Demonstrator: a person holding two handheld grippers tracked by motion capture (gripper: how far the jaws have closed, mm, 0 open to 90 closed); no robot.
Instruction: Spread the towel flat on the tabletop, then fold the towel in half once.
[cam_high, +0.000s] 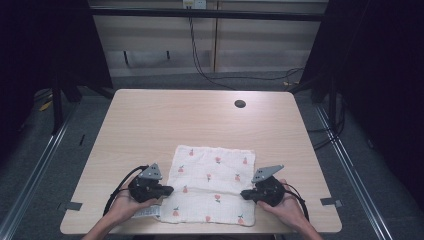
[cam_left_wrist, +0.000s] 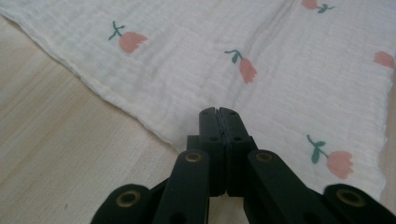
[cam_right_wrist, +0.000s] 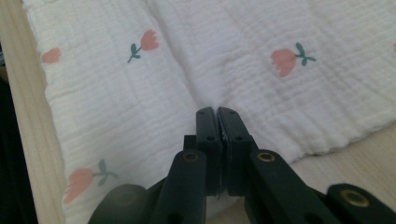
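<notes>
A white muslin cloth printed with pink tulips (cam_high: 212, 186) lies flat at the near edge of the light wooden table (cam_high: 150, 120), the left gripper (cam_high: 167, 190) and right gripper (cam_high: 244, 194) each closed on its side edges.

Even, soft overhead light on the table (cam_high: 150, 120), dark surroundings; both gripper views slightly blurred up close

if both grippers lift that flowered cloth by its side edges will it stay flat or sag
The cloth looks thin and crinkled, lying slack on the table, so it would probably sag in the middle rather than stay flat. It seems light for its size and should lift easily. Its soft weave bunches at the left gripper and right gripper, so it is unlikely to slip.
</notes>
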